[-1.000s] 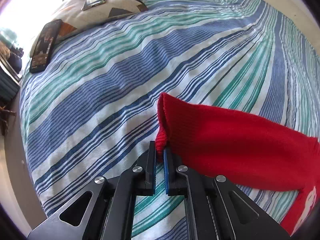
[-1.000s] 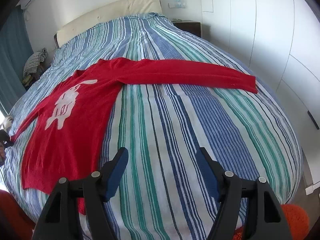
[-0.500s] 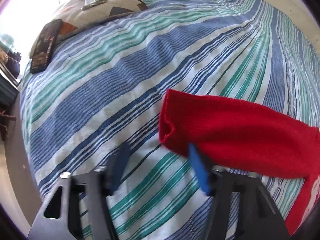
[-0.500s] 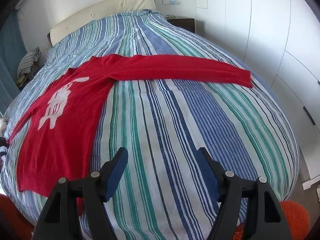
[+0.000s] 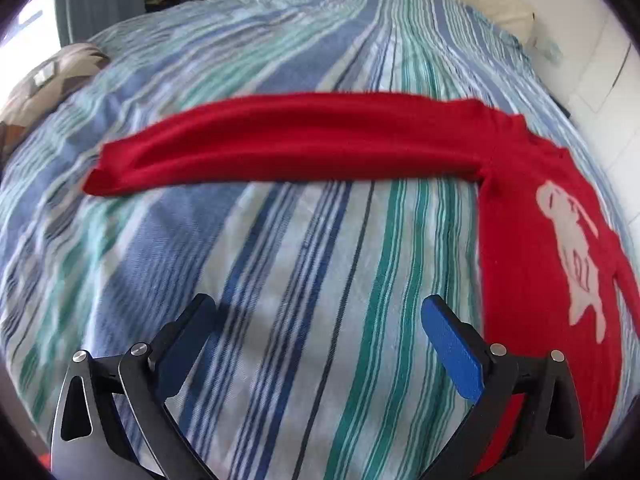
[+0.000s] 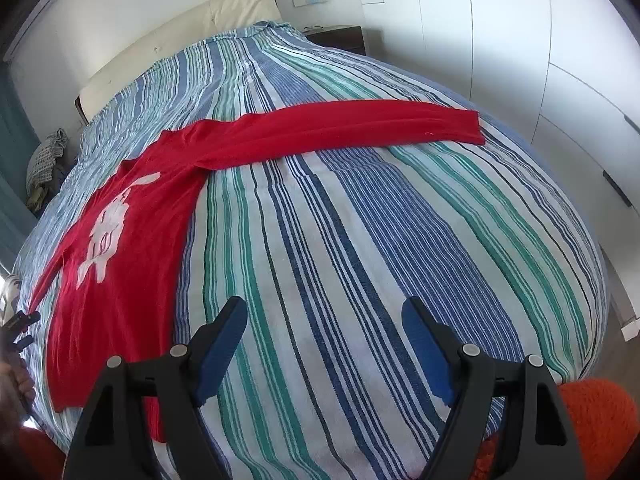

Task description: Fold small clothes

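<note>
One striped bedspread (image 6: pixel 360 220) covers the whole bed, with plenty of bare cloth near both claws and on the right side. Spread flat across it lies the red sweater (image 6: pixel 132 216), body to the left, one sleeve (image 6: pixel 360 128) stretched right toward the bed's edge, the other sleeve (image 5: pixel 280 144) reaching left. White wardrobe doors (image 6: pixel 560 80) stand beyond that right edge. Both the left gripper (image 5: pixel 316 320), jaws just sprung wide, and the right gripper (image 6: pixel 324 320), jaws just widening, hang empty above bare stripes.

A home bedroom: a bed with a striped cover (image 6: pixel 360 220), a cream padded headboard (image 6: pixel 180 40), white built-in wardrobe doors (image 6: pixel 540 60) and a dark nightstand (image 6: pixel 340 38).
</note>
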